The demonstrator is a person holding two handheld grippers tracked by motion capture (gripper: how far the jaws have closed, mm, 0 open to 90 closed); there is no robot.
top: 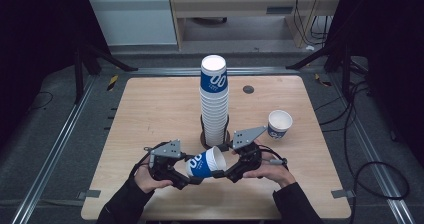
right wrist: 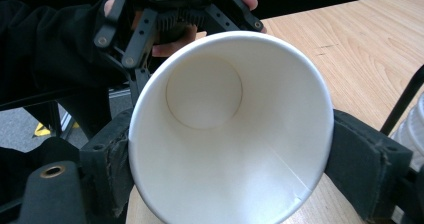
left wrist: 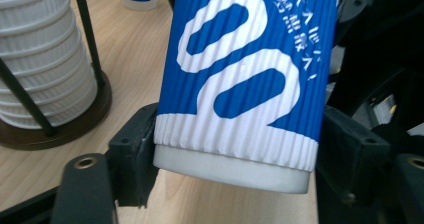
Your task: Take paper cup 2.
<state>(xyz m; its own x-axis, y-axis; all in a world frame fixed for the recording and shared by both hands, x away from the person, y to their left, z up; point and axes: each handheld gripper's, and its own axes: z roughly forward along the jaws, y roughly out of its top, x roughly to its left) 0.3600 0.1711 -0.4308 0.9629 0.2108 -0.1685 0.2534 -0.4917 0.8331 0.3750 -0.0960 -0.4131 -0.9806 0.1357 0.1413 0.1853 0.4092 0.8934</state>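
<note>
A blue and white ribbed paper cup [top: 206, 163] lies on its side in the air near the table's front edge, held from both ends. My left gripper [top: 190, 176] is shut on its base end; in the left gripper view the pads press the white band at the bottom of the cup [left wrist: 240, 79]. My right gripper [top: 222, 171] is shut on the rim end. In the right gripper view the cup's open mouth [right wrist: 225, 134] sits between the two pads, and the left gripper [right wrist: 175, 14] and a hand show behind it.
A tall stack of the same cups [top: 215, 104] stands in a dark wire holder [left wrist: 75, 124] at the middle of the wooden table [top: 150, 109], just behind the grippers. One single cup [top: 279, 124] stands upright to the right. A small dark disc [top: 248, 89] lies farther back.
</note>
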